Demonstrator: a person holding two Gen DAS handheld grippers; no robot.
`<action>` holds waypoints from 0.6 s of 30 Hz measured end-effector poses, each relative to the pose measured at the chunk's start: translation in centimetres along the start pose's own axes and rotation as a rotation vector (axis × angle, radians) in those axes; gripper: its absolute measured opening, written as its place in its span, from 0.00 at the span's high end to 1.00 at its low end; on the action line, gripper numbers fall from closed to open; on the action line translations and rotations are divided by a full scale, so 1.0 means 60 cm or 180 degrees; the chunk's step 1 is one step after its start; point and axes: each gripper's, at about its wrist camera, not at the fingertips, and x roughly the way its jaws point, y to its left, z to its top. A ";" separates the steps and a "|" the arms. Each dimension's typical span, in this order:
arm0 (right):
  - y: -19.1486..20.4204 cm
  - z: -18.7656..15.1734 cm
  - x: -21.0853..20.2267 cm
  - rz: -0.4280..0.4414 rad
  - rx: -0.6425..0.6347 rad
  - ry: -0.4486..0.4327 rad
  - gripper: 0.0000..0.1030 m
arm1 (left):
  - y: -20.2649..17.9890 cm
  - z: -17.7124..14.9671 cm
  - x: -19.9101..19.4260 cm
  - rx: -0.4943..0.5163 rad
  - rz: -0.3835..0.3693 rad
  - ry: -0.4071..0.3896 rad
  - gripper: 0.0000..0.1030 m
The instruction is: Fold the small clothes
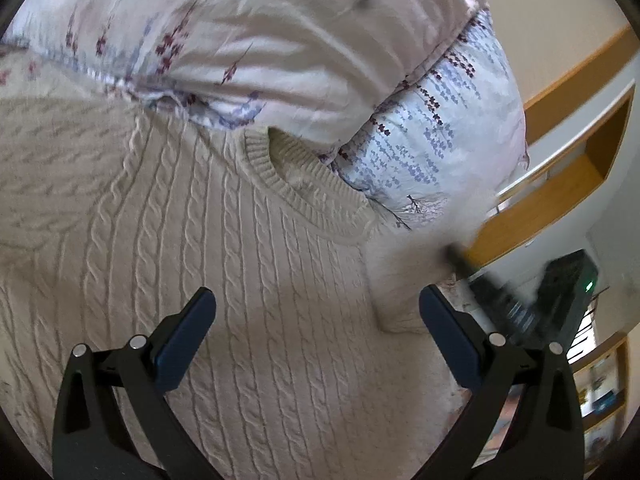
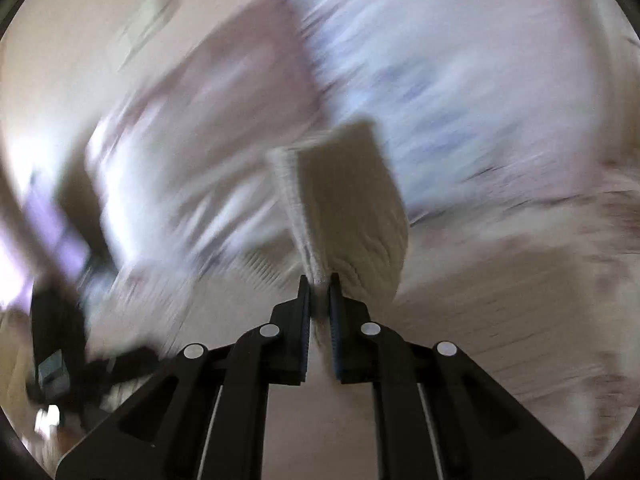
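Note:
A cream cable-knit sweater (image 1: pixel 248 280) lies front up on the bed, its ribbed neckline (image 1: pixel 304 196) towards the pillows. My left gripper (image 1: pixel 318 300) hovers open just above the chest, with nothing between its blue pads. My right gripper (image 2: pixel 319 284) is shut on the ribbed cuff (image 2: pixel 340 192) of a sleeve, which stands up from the jaws. In the left wrist view that sleeve (image 1: pixel 404 272) is a blur at the sweater's right side, and the right gripper's dark body (image 1: pixel 564 292) shows a green light beside it. The right wrist view is heavily smeared.
Floral pillows (image 1: pixel 288 52) press against the sweater's top edge, with a second one (image 1: pixel 436 136) to the right. A wooden shelf unit (image 1: pixel 580 160) stands beyond the bed at right. A bookcase (image 1: pixel 604 392) sits at lower right.

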 end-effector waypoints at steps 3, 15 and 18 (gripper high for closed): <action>0.033 -0.038 0.073 0.0232 -0.0197 0.0712 0.71 | 0.007 -0.004 0.009 -0.0155 -0.0063 0.0112 0.05; -0.203 -0.099 -0.059 0.0105 0.2226 0.0354 0.51 | 0.033 0.001 0.061 -0.0681 -0.0027 0.0428 0.51; -0.263 -0.125 -0.095 -0.0204 0.2678 -0.0016 0.52 | 0.035 0.008 0.080 -0.0648 0.0065 0.0452 0.79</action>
